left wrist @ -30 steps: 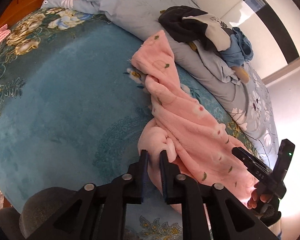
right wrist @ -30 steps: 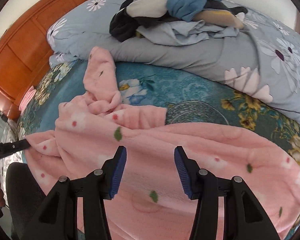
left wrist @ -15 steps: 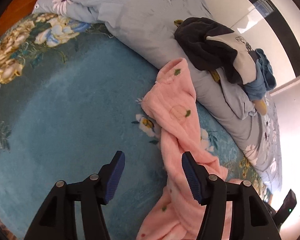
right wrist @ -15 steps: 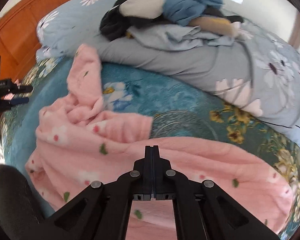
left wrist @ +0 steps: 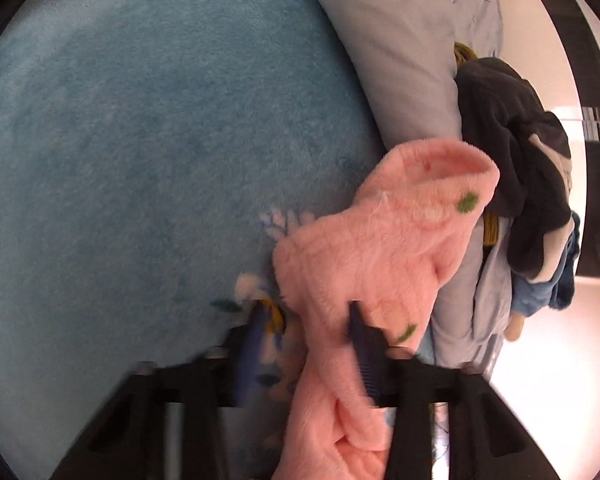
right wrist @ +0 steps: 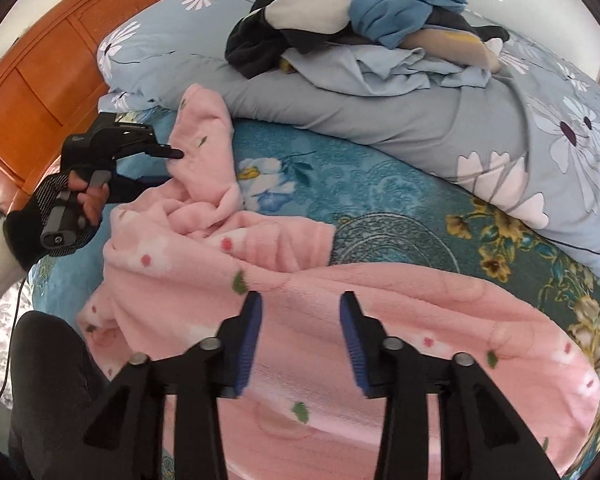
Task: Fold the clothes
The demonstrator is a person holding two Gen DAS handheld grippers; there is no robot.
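Your left gripper (left wrist: 304, 320) sits at the upper end of the pink garment (right wrist: 340, 332), where a sleeve-like strip (left wrist: 392, 240) rises against the grey pillow (left wrist: 404, 40). Its fingers (left wrist: 360, 336) stand apart on either side of that strip; the left wrist view is blurred, so you cannot tell for sure whether they are pinching the cloth or only straddling it. From the right wrist view, the same gripper (right wrist: 172, 164) has its upper finger tip touching the strip and the lower one tucked beneath the fabric, with your gloved hand (right wrist: 66, 208) on the handle.

Your right gripper (right wrist: 300, 332) hovers over the broad body of the garment, its fingers (right wrist: 250, 332) spread wide and holding nothing; pink fleece shows between them.

The garment lies rumpled across the teal floral bedspread (right wrist: 340, 184), its wide part near you and the narrow strip reaching toward the pillow. Further back, on the flowered duvet (right wrist: 540, 120), a heap of other clothes (right wrist: 352, 20) rests: dark, white, blue and pale blue pieces piled together. A wooden headboard (right wrist: 32, 80) stands on the left.
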